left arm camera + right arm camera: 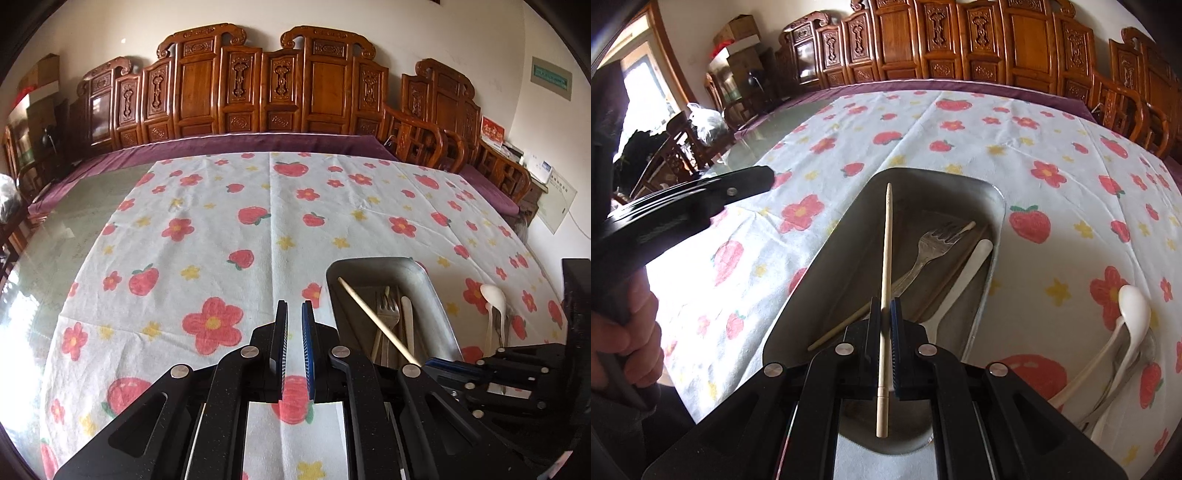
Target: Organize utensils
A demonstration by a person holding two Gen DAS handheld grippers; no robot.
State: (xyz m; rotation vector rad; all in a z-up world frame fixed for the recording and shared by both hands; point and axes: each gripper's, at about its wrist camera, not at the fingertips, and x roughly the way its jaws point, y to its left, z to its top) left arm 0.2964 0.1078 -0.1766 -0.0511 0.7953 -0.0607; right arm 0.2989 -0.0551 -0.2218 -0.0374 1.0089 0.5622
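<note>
A metal tray [999,206] [436,291] lies on the flowered tablecloth. In it lie a metal fork [936,240] [388,306], a white spoon [975,258] [408,317] and a loose wooden chopstick [842,326]. My right gripper [885,314] is shut on a second wooden chopstick [887,236] [373,321] and holds it over the tray, pointing forward. My left gripper [294,314] is nearly closed with nothing between its fingers, above the cloth left of the tray. A white spoon [1134,302] [493,299] with other utensils lies on the cloth right of the tray.
The flowered cloth [207,236] covers most of a glass-topped table [74,221]. Carved wooden chairs [236,85] line the far edge. The left gripper's body [701,199] and a hand [624,332] show at the left of the right wrist view.
</note>
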